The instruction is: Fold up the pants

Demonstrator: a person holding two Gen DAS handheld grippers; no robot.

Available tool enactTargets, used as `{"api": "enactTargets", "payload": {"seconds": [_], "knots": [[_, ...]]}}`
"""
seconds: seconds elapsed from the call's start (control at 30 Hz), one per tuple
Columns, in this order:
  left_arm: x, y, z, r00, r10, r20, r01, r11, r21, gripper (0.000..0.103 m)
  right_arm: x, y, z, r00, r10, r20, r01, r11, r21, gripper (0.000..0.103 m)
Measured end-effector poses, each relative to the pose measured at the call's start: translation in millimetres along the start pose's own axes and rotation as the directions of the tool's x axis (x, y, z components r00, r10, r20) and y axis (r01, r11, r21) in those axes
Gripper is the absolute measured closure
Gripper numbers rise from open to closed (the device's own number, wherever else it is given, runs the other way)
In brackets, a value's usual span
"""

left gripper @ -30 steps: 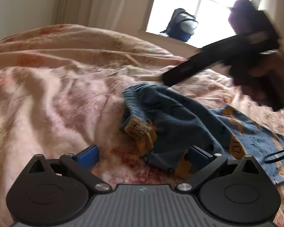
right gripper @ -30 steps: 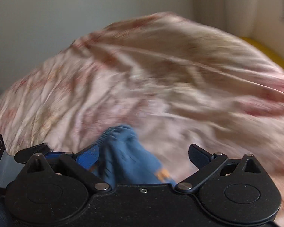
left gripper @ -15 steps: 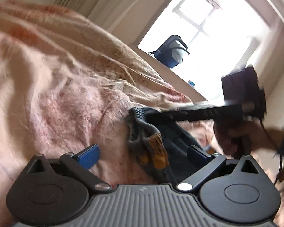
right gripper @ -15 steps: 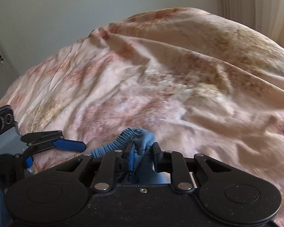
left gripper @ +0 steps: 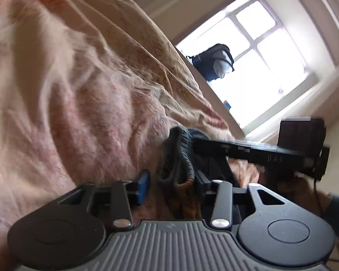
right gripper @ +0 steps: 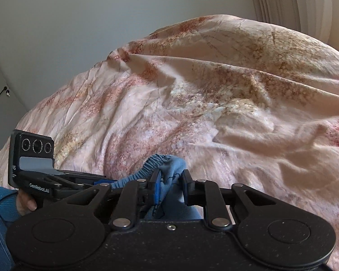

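Observation:
The blue pants [right gripper: 167, 169] with an elastic waistband are pinched at the waistband in my right gripper [right gripper: 169, 180], which is shut on them just above the bedspread. In the left wrist view the bunched waistband [left gripper: 178, 158] looks dark and sits between the fingers of my left gripper [left gripper: 171, 185]. Those fingers stand partly closed around the fabric with a small gap on the left side. The right gripper's body [left gripper: 260, 153] reaches in from the right and grips the same waistband. The left gripper's body [right gripper: 34, 174] shows at the left of the right wrist view.
A crumpled pink floral bedspread [right gripper: 192, 103] covers the bed under everything. A bright window [left gripper: 255, 63] with a dark backpack [left gripper: 214, 61] on its sill lies beyond the bed. A grey wall [right gripper: 101, 22] stands behind the bed in the right wrist view.
My right gripper shut on the waistband and lifted it. My left gripper's fingers closed inward around the bunched waistband, and its view tilted toward the window.

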State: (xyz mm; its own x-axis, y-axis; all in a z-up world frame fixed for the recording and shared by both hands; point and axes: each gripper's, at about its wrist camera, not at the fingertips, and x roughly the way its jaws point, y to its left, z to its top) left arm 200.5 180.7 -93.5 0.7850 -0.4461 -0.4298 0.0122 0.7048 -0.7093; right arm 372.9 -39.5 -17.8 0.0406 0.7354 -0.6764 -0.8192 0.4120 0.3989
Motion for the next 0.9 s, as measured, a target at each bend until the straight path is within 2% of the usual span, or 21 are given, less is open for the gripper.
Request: {"api": "enactTargets", "payload": {"seconds": [0.1, 0.17, 0.27, 0.3, 0.37, 0.4, 0.43, 0.47, 0.53, 0.6, 0.7, 0.77, 0.8, 0.87, 0.9], "knots": [[-1.8, -4.7, 1.1, 0.999, 0.041, -0.003, -0.041, 0.998, -0.051, 0.084, -0.2, 4.5, 0.0, 1.0, -0.006, 0.002, 0.006, 1.0, -0.007, 0.083], [-16.0, -14.4, 5.0, 0.997, 0.072, 0.037, -0.069, 0.993, -0.095, 0.086, -1.7, 9.5, 0.8, 1.0, -0.008, 0.014, 0.008, 1.0, -0.016, 0.083], [-44.4, -50.0, 5.4, 0.984, 0.131, 0.117, -0.131, 0.991, -0.005, 0.086, -9.1, 22.1, 4.0, 0.998, 0.003, 0.057, -0.001, 0.999, -0.034, 0.082], [-50.3, -60.1, 2.6, 0.977, 0.168, 0.133, -0.173, 0.984, 0.03, 0.086, -12.6, 27.7, 5.6, 0.997, 0.01, 0.071, -0.007, 0.999, -0.048, 0.078], [-54.6, -69.1, -7.4, 0.956, 0.263, 0.13, -0.272, 0.961, 0.057, 0.086, -20.6, 37.9, 8.2, 0.995, -0.014, 0.101, 0.021, 0.997, -0.071, 0.059], [-52.0, -64.1, -12.4, 0.95, 0.294, 0.109, -0.3, 0.953, 0.04, 0.086, -25.5, 40.1, 8.6, 0.993, -0.036, 0.113, 0.044, 0.996, -0.073, 0.043], [-48.1, -57.8, -15.3, 0.945, 0.311, 0.096, -0.315, 0.949, 0.022, 0.086, -30.3, 40.4, 7.8, 0.991, -0.061, 0.122, 0.07, 0.995, -0.073, 0.04], [-45.1, -49.7, -17.5, 0.943, 0.323, 0.079, -0.325, 0.946, 0.001, 0.086, -34.2, 41.8, 5.9, 0.985, -0.119, 0.123, 0.13, 0.988, -0.088, 0.04], [-43.5, -38.1, -16.5, 0.943, 0.328, 0.049, -0.325, 0.944, -0.062, 0.086, -39.6, 50.4, -4.6, 0.959, -0.25, 0.132, 0.271, 0.945, -0.182, 0.04], [-44.6, -40.2, -15.9, 0.943, 0.327, 0.056, -0.324, 0.944, -0.057, 0.086, -43.5, 58.4, -21.7, 0.94, -0.306, 0.15, 0.333, 0.916, -0.225, 0.038], [-44.8, -47.7, -18.6, 0.934, 0.349, 0.076, -0.35, 0.937, -0.008, 0.086, -30.4, 74.6, -43.3, 0.932, -0.333, 0.142, 0.361, 0.888, -0.286, 0.026], [-42.1, -47.9, -18.2, 0.932, 0.356, 0.074, -0.357, 0.934, -0.004, 0.086, -13.3, 83.4, -50.2, 0.938, -0.327, 0.113, 0.346, 0.867, -0.36, 0.026], [-41.1, -47.0, -17.6, 0.932, 0.357, 0.069, -0.357, 0.934, -0.008, 0.086, -4.6, 85.9, -52.5, 0.931, -0.351, 0.103, 0.362, 0.841, -0.401, 0.026], [-43.5, -45.3, -16.5, 0.933, 0.354, 0.061, -0.354, 0.935, -0.012, 0.086, 7.0, 79.0, -56.6, 0.894, -0.437, 0.098, 0.429, 0.776, -0.462, 0.026], [-43.2, -44.6, -15.9, 0.934, 0.352, 0.06, -0.352, 0.936, -0.01, 0.086, 7.1, 67.8, -55.9, 0.878, -0.467, 0.105, 0.46, 0.763, -0.454, 0.025]]}}
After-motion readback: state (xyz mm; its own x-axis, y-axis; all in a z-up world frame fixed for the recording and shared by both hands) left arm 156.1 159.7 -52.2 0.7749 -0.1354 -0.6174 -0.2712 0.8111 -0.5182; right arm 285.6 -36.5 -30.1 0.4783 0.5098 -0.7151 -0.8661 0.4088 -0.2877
